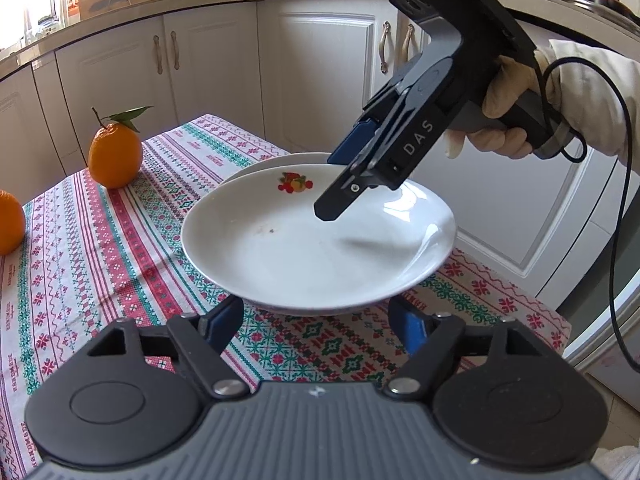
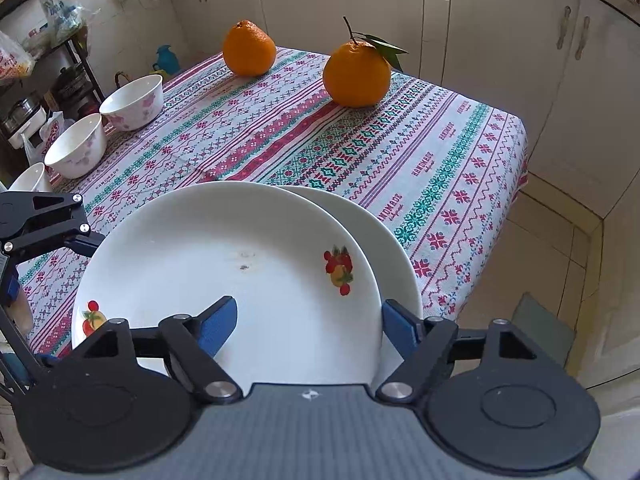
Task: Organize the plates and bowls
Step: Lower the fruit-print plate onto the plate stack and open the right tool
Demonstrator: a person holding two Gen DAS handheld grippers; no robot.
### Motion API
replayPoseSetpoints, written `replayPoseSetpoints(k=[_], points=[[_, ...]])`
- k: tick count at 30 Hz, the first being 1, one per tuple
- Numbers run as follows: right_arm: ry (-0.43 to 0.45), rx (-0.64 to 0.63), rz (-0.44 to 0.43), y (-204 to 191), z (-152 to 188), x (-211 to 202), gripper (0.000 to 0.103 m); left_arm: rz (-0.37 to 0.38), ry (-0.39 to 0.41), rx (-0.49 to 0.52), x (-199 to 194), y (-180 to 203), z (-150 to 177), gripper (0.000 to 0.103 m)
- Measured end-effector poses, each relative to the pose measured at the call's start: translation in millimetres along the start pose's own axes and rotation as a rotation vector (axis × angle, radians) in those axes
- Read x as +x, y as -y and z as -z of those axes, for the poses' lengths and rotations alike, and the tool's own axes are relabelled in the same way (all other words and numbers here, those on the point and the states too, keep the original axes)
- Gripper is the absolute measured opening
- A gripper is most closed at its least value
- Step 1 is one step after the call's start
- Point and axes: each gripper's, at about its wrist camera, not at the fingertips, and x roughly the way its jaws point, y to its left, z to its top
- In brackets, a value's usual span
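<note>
Plates sat stacked off-centre near the table's point(image 2: 460, 152) edge, the fruit-print plate point(image 2: 240, 264) atop a plain plate point(image 2: 384, 240), both the left gripper point(image 1: 316, 320) and right gripper point(image 2: 308, 320) spread and gripping nothing, while three bowls point(image 2: 134, 100) waited unstacked.

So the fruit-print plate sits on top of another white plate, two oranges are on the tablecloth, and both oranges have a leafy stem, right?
Not quite. Only one orange has a leafy stem; the other orange has none, as the right wrist view shows. The rest holds: the fruit-print plate overlaps a second white plate on the tablecloth.
</note>
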Motion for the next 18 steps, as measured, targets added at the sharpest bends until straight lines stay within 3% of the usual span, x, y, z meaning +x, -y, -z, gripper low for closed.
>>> replayPoseSetpoints(k=[18], points=[[0.018, 0.011, 0.039, -2.6, 7.1, -5.3, 0.088, 0.012, 0.0, 0.052, -1.7, -4.3, -3.0, 0.08]])
